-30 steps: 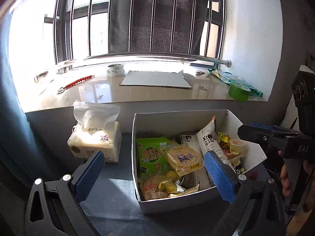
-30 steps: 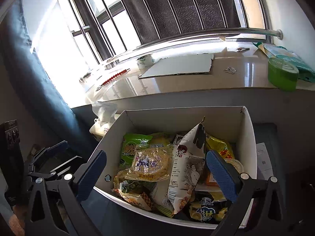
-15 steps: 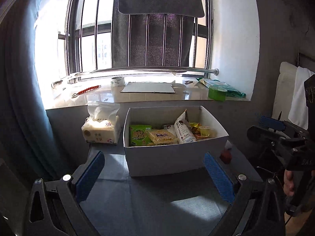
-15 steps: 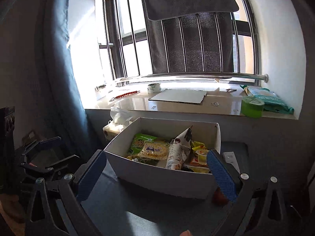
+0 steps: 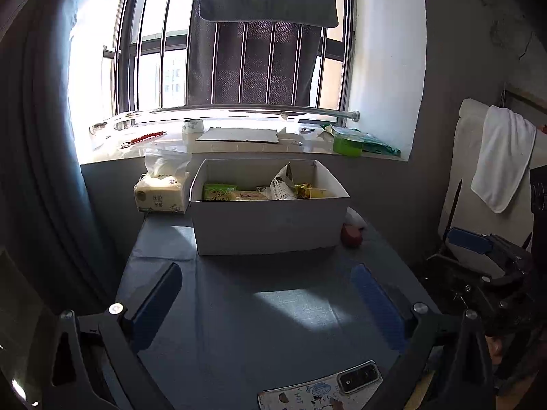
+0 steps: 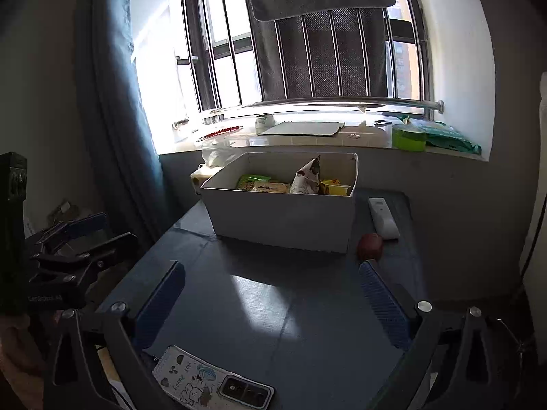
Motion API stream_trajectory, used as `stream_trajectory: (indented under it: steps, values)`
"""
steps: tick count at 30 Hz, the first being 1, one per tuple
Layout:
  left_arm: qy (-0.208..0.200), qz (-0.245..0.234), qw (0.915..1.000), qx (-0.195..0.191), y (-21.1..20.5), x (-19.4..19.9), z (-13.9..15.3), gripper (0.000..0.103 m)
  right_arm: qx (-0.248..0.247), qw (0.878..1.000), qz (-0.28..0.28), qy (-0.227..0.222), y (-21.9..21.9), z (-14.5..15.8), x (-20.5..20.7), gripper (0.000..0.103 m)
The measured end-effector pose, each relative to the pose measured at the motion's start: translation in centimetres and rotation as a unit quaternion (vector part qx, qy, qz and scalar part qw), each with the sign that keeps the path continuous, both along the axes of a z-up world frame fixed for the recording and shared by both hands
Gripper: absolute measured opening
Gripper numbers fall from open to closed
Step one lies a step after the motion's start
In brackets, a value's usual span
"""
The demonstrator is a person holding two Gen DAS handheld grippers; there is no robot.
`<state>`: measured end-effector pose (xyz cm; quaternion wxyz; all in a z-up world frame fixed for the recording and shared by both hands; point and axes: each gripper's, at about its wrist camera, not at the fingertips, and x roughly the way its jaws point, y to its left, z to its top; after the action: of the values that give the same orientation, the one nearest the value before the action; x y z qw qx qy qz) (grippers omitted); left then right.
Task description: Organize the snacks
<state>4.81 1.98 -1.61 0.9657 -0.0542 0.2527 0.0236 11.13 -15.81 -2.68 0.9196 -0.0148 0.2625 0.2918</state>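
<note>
A white cardboard box [image 5: 270,225] [image 6: 283,222] stands at the far side of the grey-blue table, filled with snack packets: a green packet [image 5: 218,192], a tall white packet [image 5: 282,186] [image 6: 306,179] and yellow ones [image 6: 336,186]. My left gripper [image 5: 266,294] is open and empty, held back over the table's near part. My right gripper [image 6: 273,294] is open and empty too, also well short of the box. Each gripper shows at the edge of the other's view.
A tissue pack [image 5: 160,191] sits left of the box. A small red round object [image 6: 369,244] and a white remote [image 6: 383,218] lie right of it. A phone in a drawn-on case [image 6: 212,382] lies at the near edge. The windowsill holds a green tape roll [image 5: 347,145].
Both grippers have pulled back and away from above the box; the box now looks smaller and farther, and the near table and phone have come into view.
</note>
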Motion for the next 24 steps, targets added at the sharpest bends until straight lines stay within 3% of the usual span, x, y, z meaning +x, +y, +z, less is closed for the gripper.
stream_trajectory:
  steps: [24]
  values:
    - [0.007, -0.003, 1.0, 0.004, -0.72, -0.43, -0.1, 0.103, -0.004, 1.0, 0.006, 0.004, 0.47, -0.12, -0.79, 0.103]
